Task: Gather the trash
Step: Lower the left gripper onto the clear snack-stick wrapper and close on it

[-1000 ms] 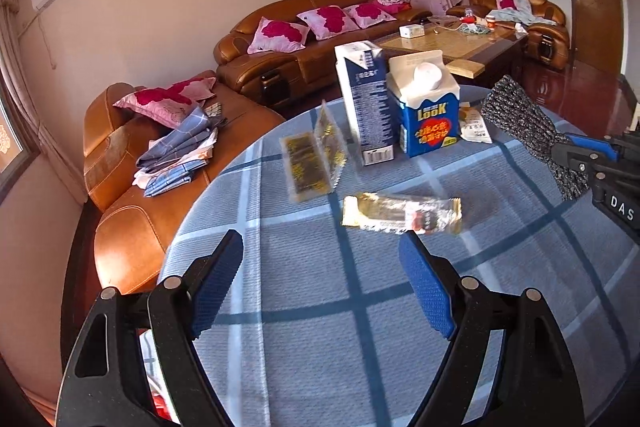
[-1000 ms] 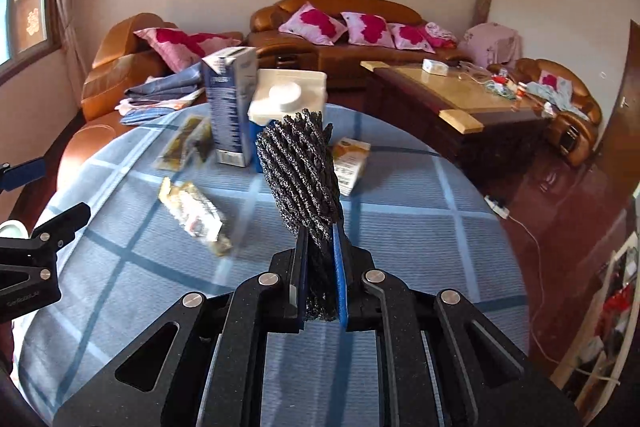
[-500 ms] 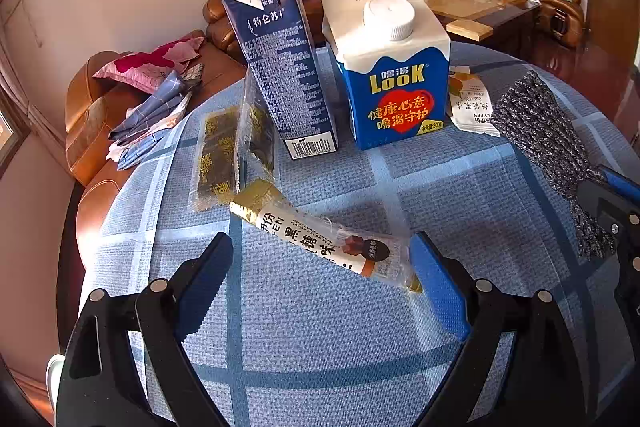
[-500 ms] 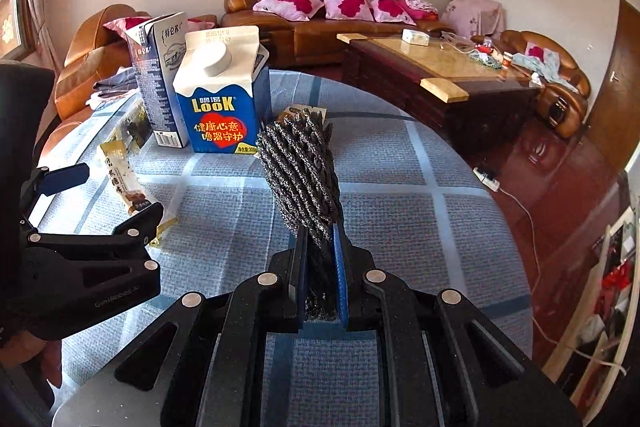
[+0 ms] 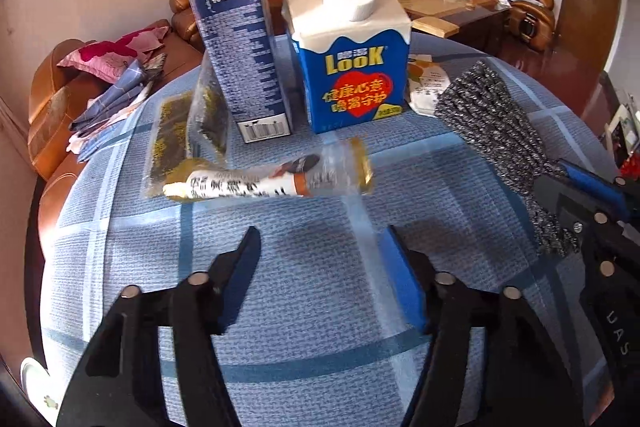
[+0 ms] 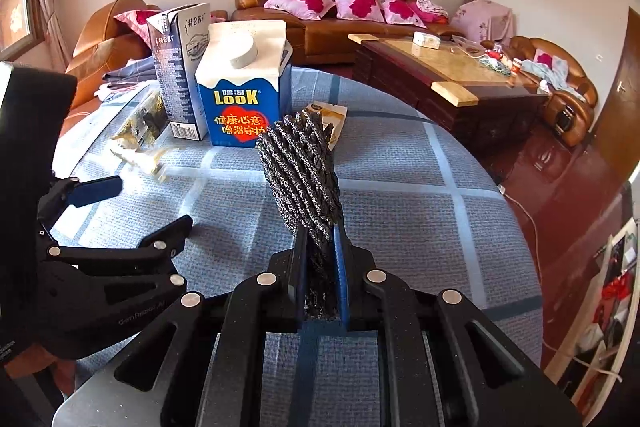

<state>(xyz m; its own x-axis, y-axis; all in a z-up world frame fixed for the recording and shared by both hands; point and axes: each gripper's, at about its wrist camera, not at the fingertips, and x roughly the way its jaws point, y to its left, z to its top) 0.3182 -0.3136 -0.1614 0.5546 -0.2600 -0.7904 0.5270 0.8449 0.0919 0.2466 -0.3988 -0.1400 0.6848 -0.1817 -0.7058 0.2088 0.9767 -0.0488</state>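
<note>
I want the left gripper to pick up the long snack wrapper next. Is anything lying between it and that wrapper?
Nothing visible: only bare tablecloth separates the left gripper, its jaws closing on nothing, from the snack wrapper. The cartons stand behind the wrapper.

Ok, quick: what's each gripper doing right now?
Left gripper: closing, nothing between its fingers; the wrapper lies just ahead of it.
Right gripper: shut on the grey cloth.

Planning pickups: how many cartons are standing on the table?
2: a tall dark blue carton at left and a blue-and-white carton with a round cap beside it, both upright. None seems hidden.
</note>
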